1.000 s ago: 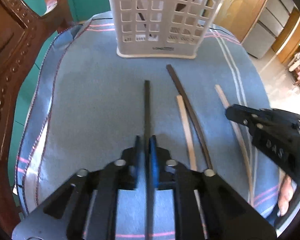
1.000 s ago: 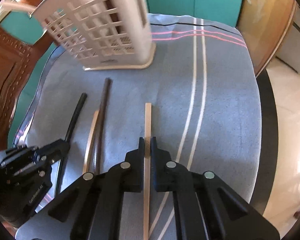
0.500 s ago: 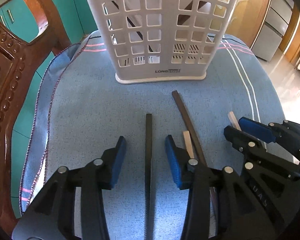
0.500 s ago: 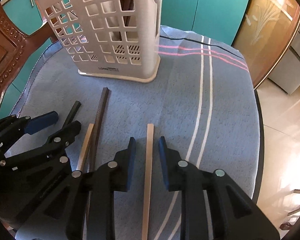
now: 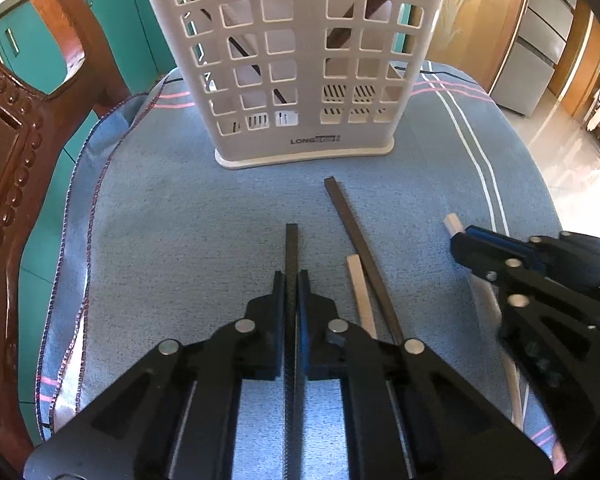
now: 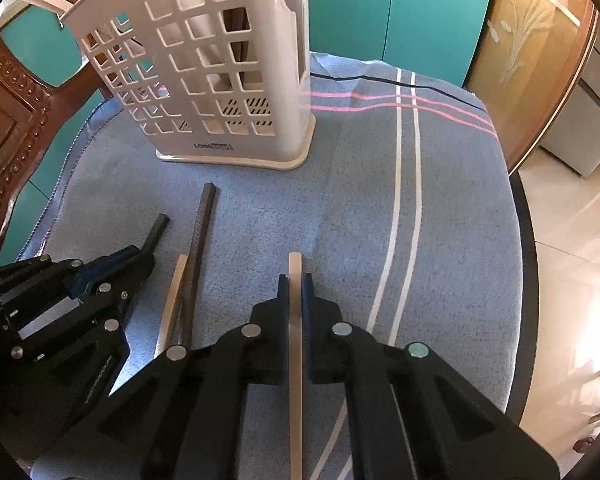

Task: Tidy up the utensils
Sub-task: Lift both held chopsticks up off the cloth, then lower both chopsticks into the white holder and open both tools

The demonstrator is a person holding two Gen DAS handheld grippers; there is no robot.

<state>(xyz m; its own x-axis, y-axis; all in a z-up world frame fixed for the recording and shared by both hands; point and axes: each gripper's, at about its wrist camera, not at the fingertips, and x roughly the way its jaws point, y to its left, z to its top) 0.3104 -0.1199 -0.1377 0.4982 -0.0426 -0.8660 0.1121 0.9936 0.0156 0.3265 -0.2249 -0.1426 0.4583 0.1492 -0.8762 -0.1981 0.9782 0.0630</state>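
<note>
A white slotted utensil basket stands at the back of the blue cloth; it also shows in the right wrist view, with dark sticks inside. My left gripper is shut on a black chopstick near the cloth. My right gripper is shut on a pale wooden chopstick. A dark brown chopstick and another pale chopstick lie side by side on the cloth between the two grippers.
A carved wooden chair stands at the left. The blue striped cloth covers a round table whose edge drops off at the right. Teal cabinets are behind.
Both grippers were open around their chopsticks half a second ago and have now closed on them. The basket looks nearer and taller than a second ago.
</note>
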